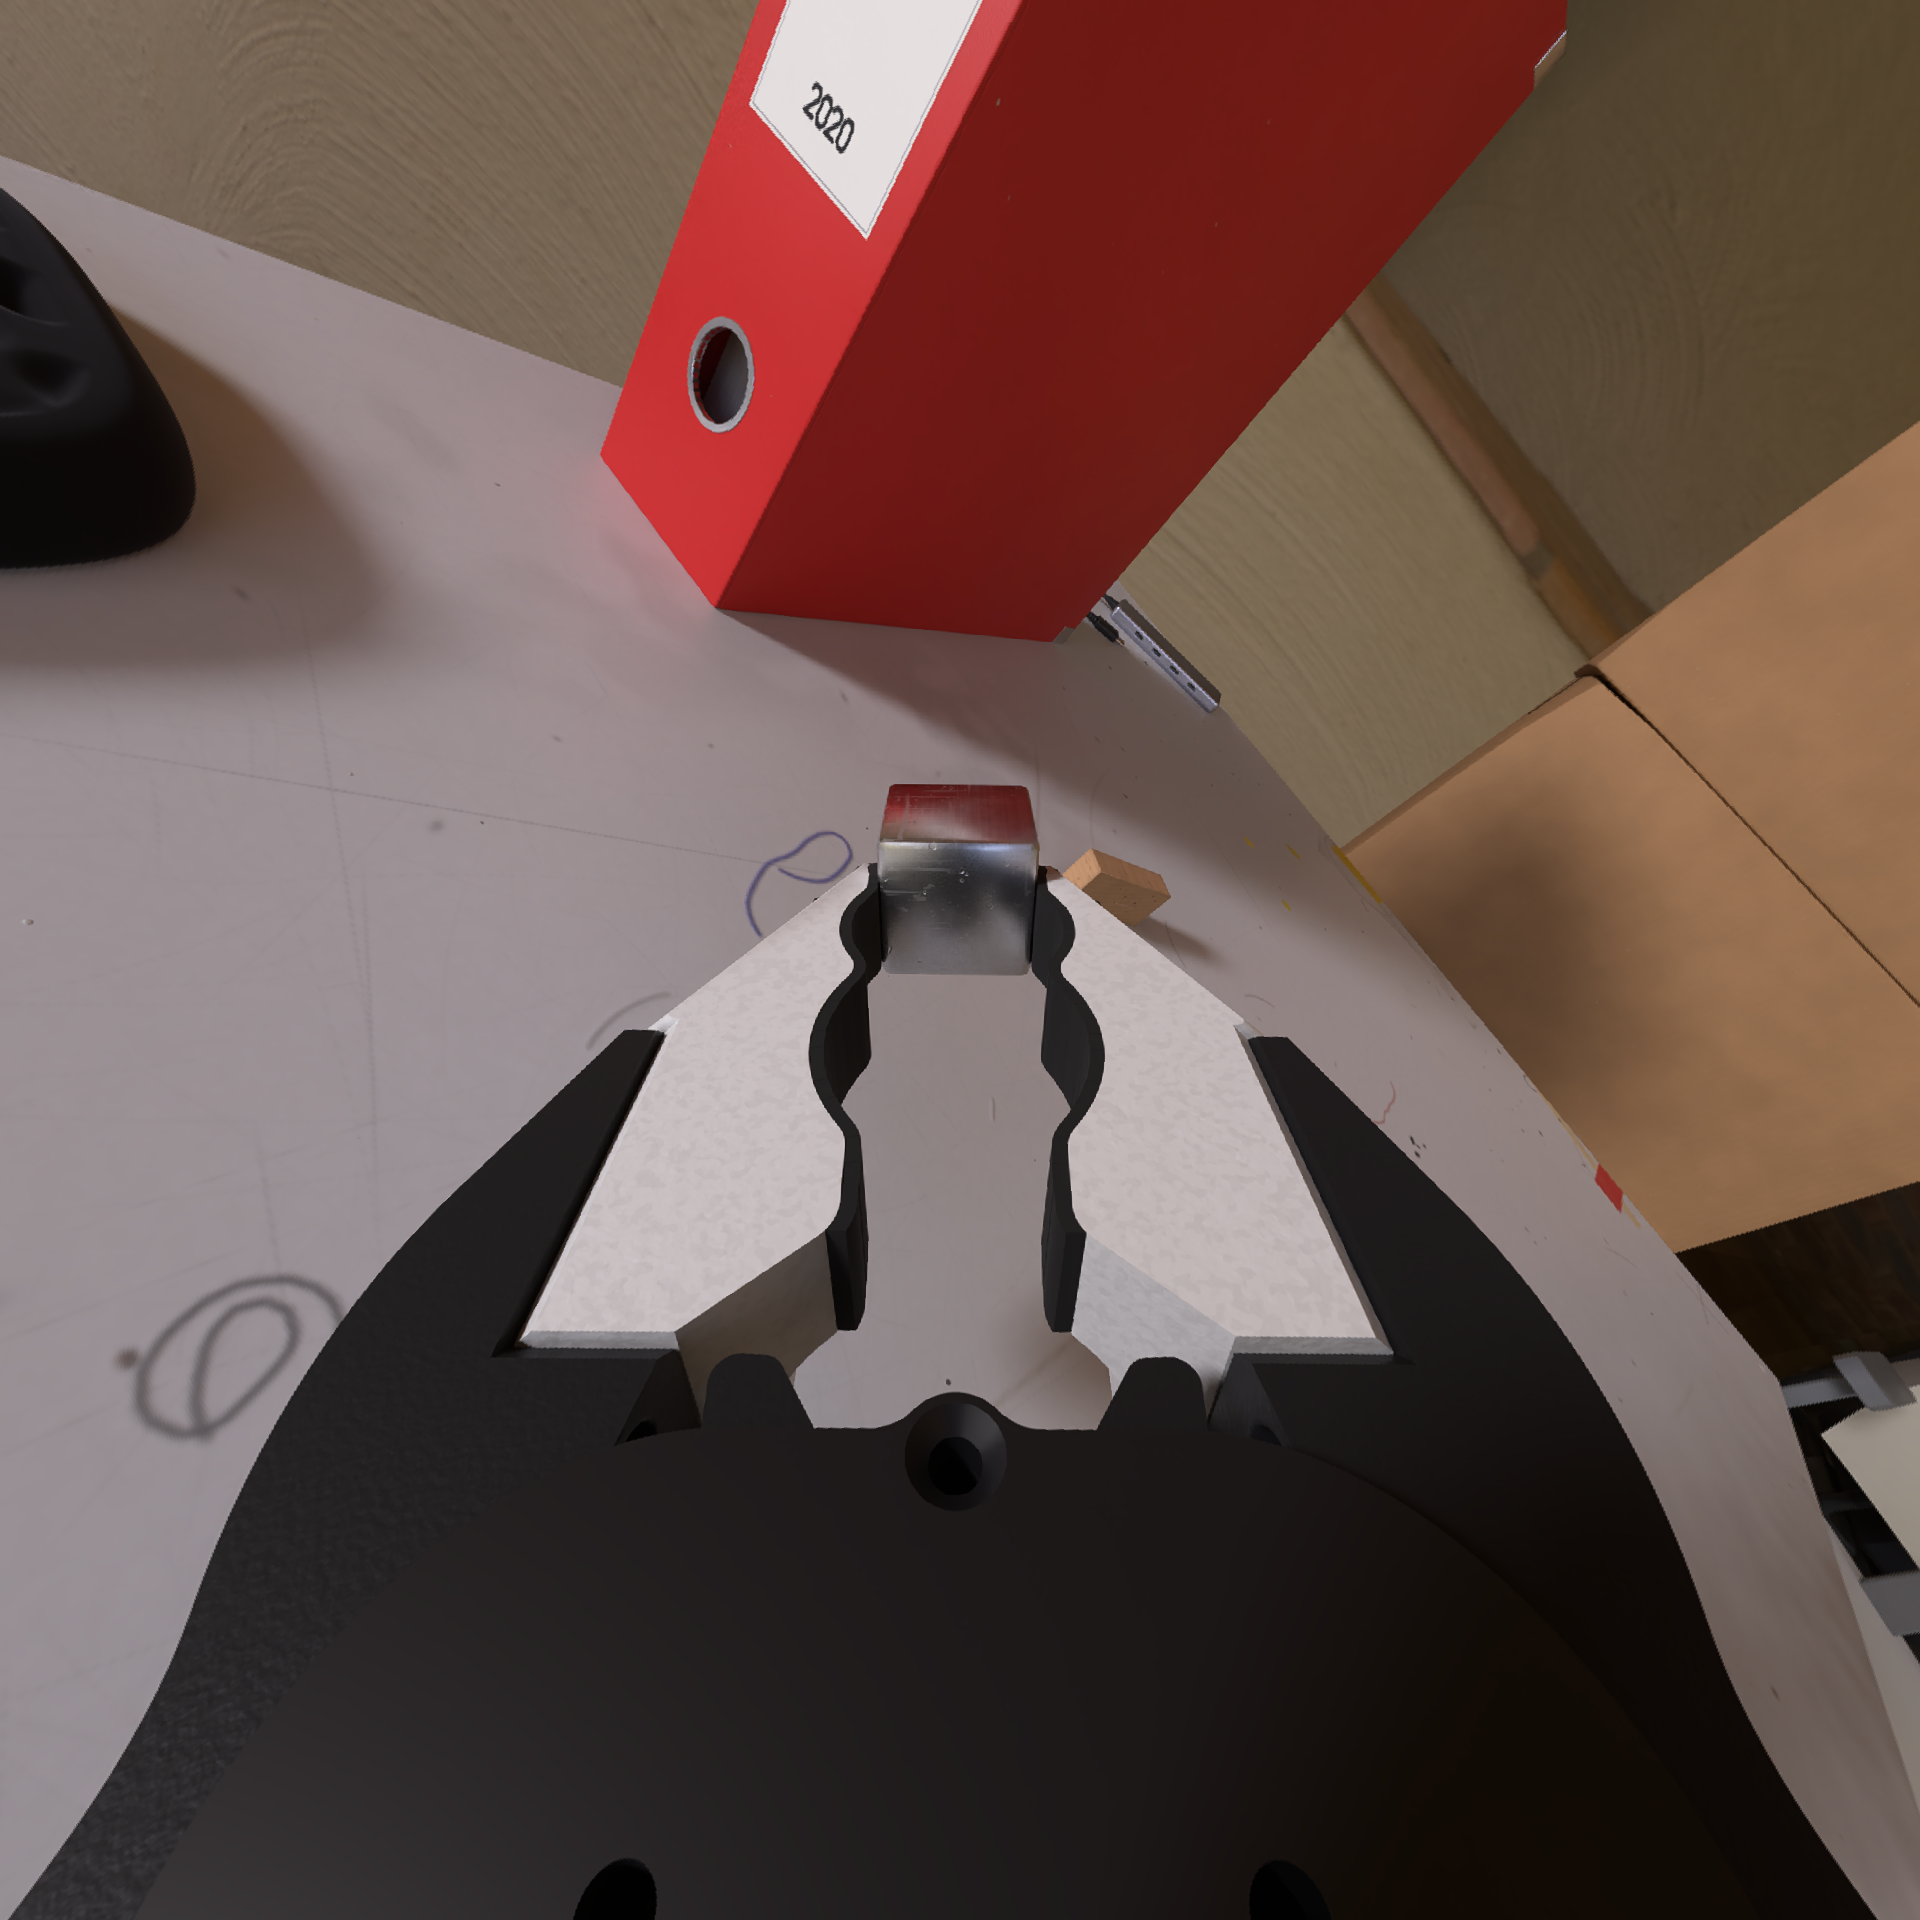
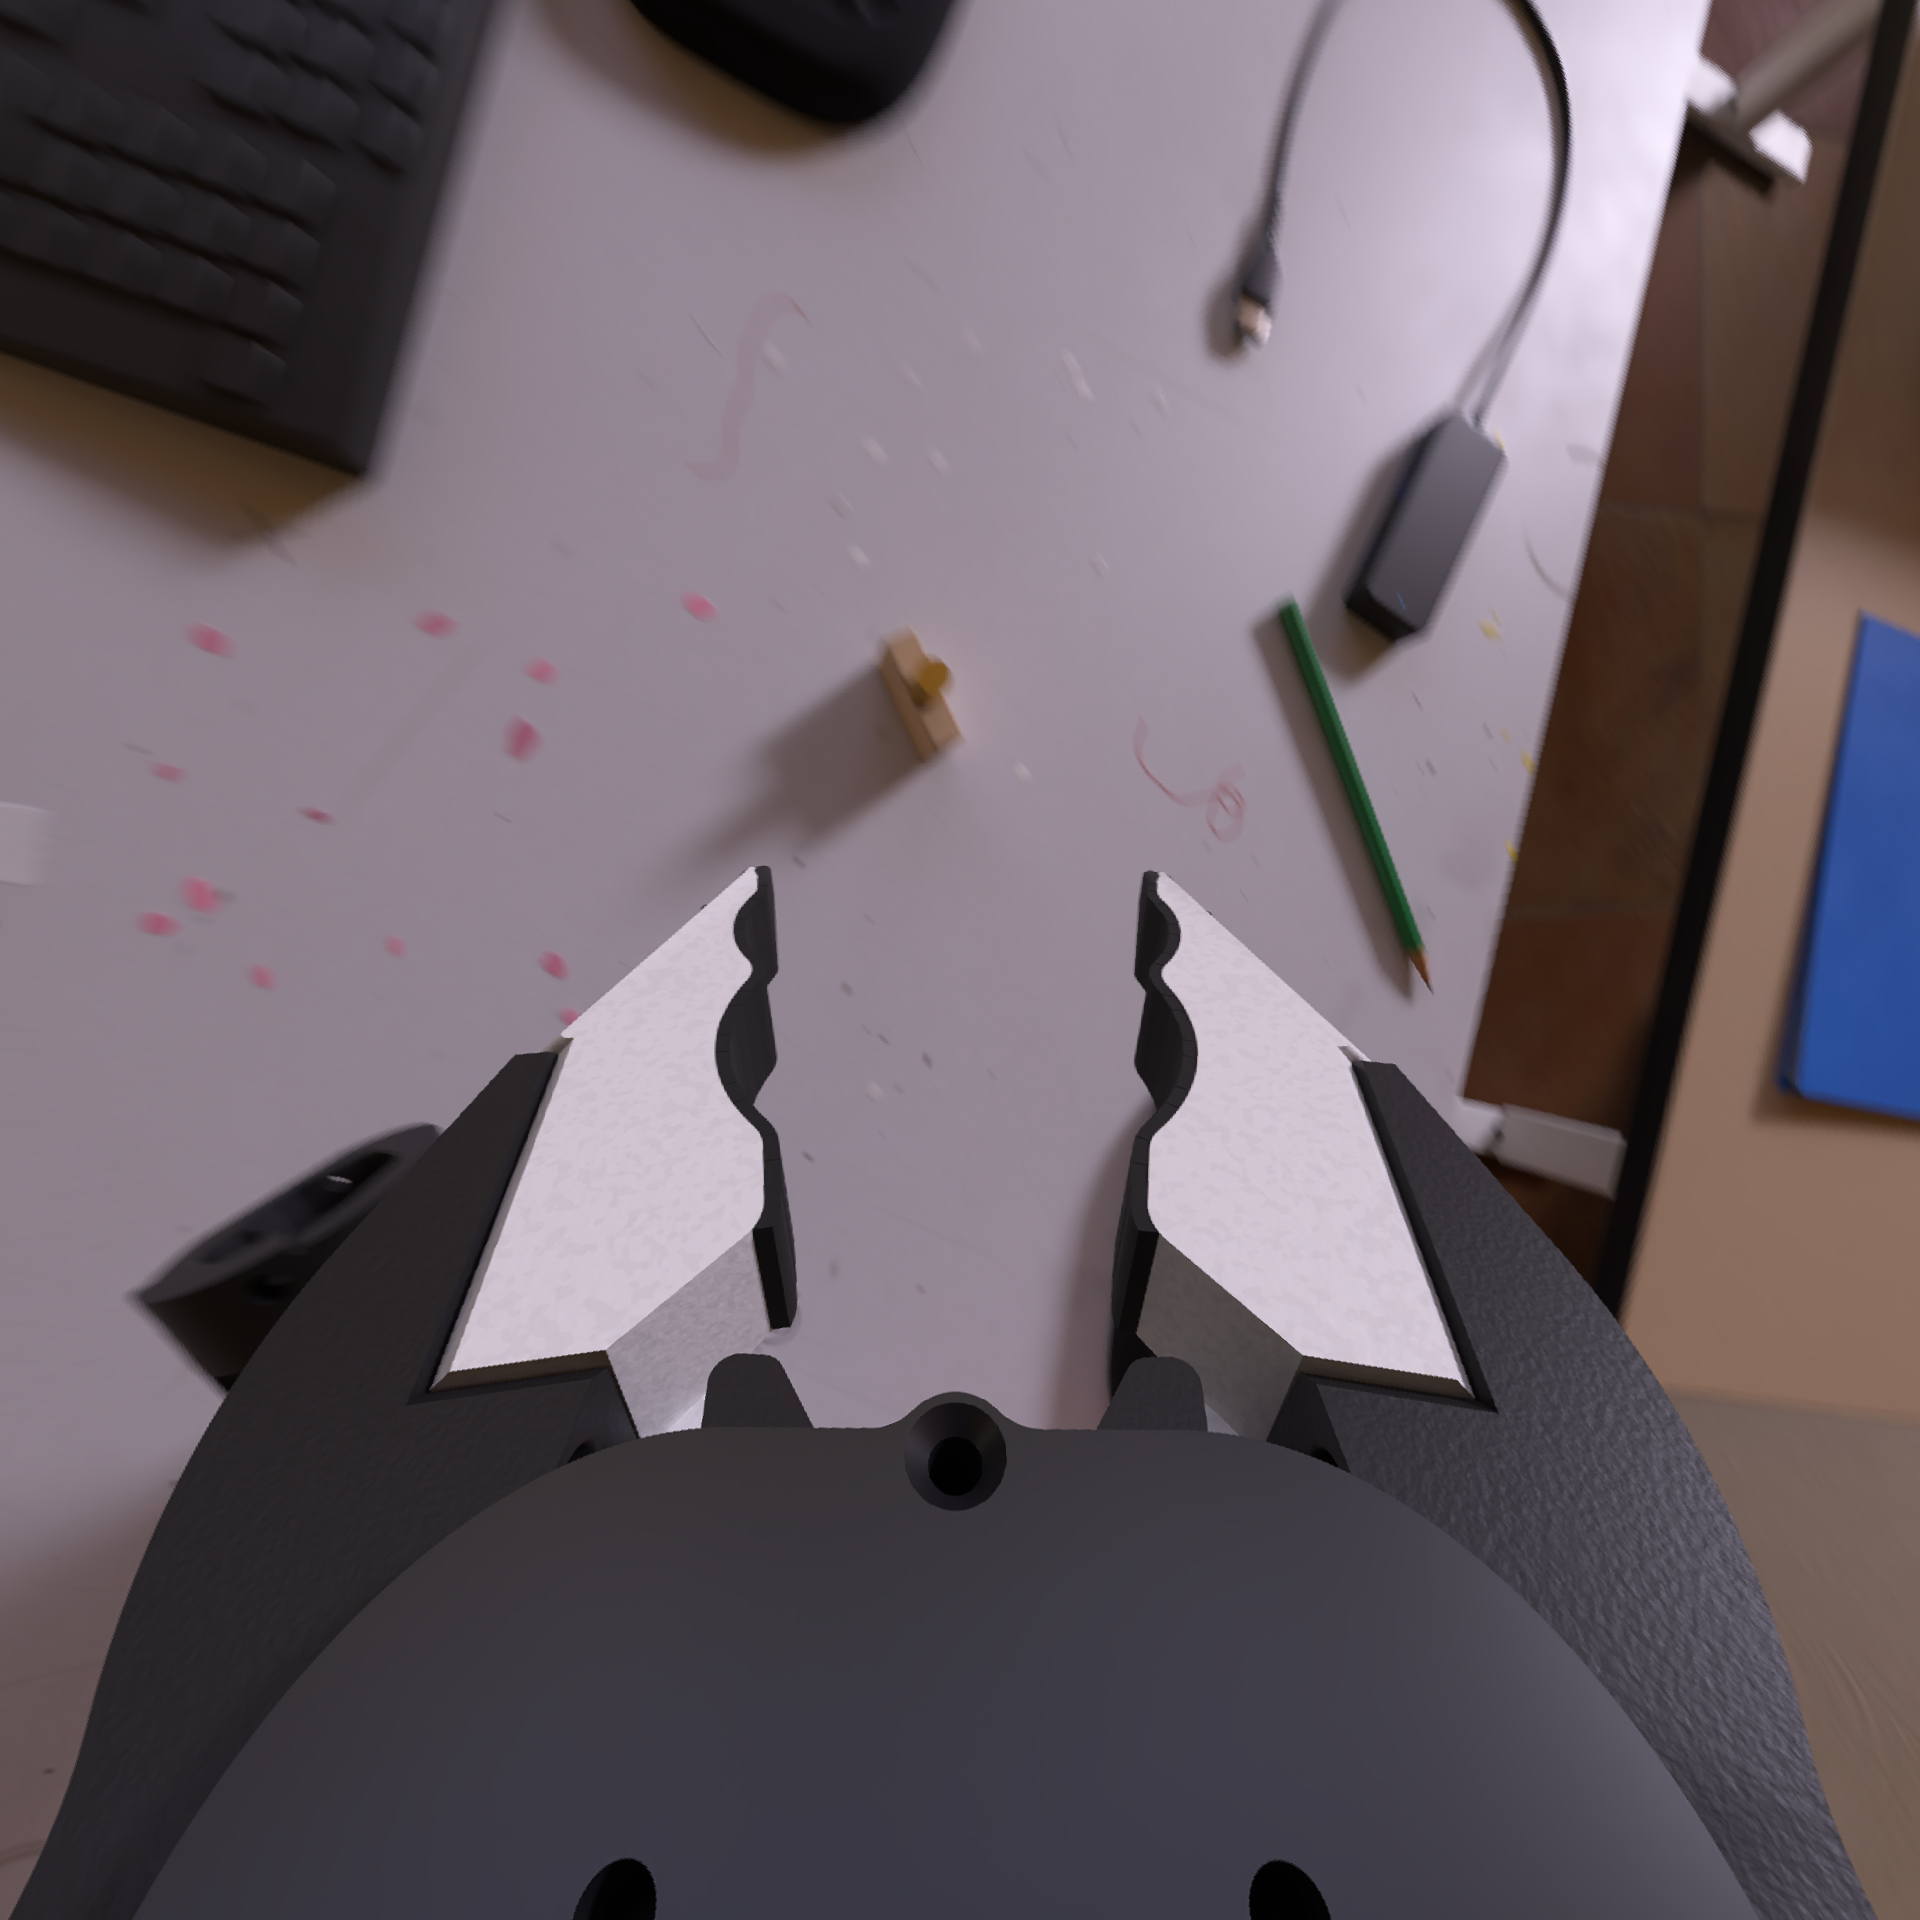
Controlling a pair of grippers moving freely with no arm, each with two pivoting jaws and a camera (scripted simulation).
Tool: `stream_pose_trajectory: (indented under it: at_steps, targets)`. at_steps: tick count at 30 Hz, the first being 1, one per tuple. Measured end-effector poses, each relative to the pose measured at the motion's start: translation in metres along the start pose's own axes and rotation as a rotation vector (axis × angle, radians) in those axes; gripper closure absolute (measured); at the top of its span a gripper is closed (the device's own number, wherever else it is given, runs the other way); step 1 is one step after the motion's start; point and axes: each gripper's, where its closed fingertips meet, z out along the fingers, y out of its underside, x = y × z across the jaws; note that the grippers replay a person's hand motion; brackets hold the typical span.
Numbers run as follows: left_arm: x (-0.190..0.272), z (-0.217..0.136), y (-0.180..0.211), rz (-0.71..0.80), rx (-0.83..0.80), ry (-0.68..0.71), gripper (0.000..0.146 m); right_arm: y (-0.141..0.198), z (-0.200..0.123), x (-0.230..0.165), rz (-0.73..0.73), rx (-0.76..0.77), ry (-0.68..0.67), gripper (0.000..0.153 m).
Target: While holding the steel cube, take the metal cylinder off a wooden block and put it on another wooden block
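In the left wrist view my left gripper (image 1: 957,914) is shut on the shiny steel cube (image 1: 957,894) and holds it at the fingertips, above the table. A light wooden block (image 1: 1117,881) lies on the table just past the right fingertip. In the right wrist view my right gripper (image 2: 957,883) is open and empty, high above the table. Ahead of it a small wooden block (image 2: 925,709) lies on the table with a short brass-coloured metal cylinder (image 2: 932,677) on it. The view is blurred.
A red binder (image 1: 997,343) stands behind the cube, with a black object (image 1: 73,416) to the left and cardboard boxes (image 1: 1662,914) beyond the table edge. The right wrist view shows a keyboard (image 2: 197,208), a green pencil (image 2: 1351,790), a cabled adapter (image 2: 1423,540) and a blue folder (image 2: 1860,862).
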Motion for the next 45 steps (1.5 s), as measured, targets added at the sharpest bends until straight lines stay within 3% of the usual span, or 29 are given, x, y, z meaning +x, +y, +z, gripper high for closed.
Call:
stream_pose_trajectory:
  at_steps: [4, 6, 10, 15, 19, 23, 25, 30, 33, 36, 39, 41, 45]
  targets:
    - [0.0, 0.0, 0.0, -0.001, -0.002, 0.002, 0.118, -0.034, 0.001, -0.039, -0.091, 0.119, -0.179, 0.105]
    - [0.0, 0.001, 0.001, -0.002, -0.005, 0.002, 0.118, -0.031, 0.023, -0.041, -0.205, 0.057, -0.207, 0.117]
    - [0.0, 0.001, 0.002, 0.002, -0.01, -0.001, 0.118, -0.008, 0.081, -0.015, -0.325, -0.206, -0.198, 0.117]
    - [0.0, 0.001, 0.002, -0.008, -0.016, 0.004, 0.118, 0.005, 0.127, -0.009, -0.365, -0.35, -0.289, 0.115]
    - [0.003, 0.002, 0.001, -0.043, -0.011, 0.032, 0.118, 0.003, 0.145, -0.01, -0.375, -0.366, -0.314, 0.12]
    - [0.003, 0.001, 0.0, -0.083, -0.003, 0.055, 0.118, 0.009, 0.152, -0.009, -0.391, -0.402, -0.32, 0.141]
    - [0.002, 0.002, 0.001, -0.088, -0.01, 0.052, 0.118, 0.007, 0.15, -0.006, -0.393, -0.385, -0.298, 0.141]
    - [0.0, 0.002, 0.003, -0.11, -0.024, 0.052, 0.118, -0.007, 0.104, 0.0, -0.317, -0.272, -0.275, 0.141]
    - [-0.006, 0.001, 0.005, -0.139, -0.034, 0.035, 0.118, -0.002, 0.041, 0.011, -0.264, -0.207, -0.191, 0.141]
    - [-0.008, -0.001, 0.003, -0.174, -0.016, 0.047, 0.118, 0.025, -0.035, 0.022, -0.137, -0.128, -0.071, 0.141]
    - [-0.007, -0.002, 0.0, -0.166, 0.007, 0.051, 0.118, 0.088, -0.104, 0.028, 0.027, -0.114, 0.106, 0.141]
    - [-0.006, -0.002, -0.002, -0.149, 0.017, 0.052, 0.118, 0.153, -0.138, 0.022, 0.162, -0.182, 0.218, 0.141]
    - [-0.001, -0.001, -0.003, -0.106, 0.029, 0.051, 0.118, 0.303, -0.16, -0.032, 0.491, -0.364, 0.235, 0.141]
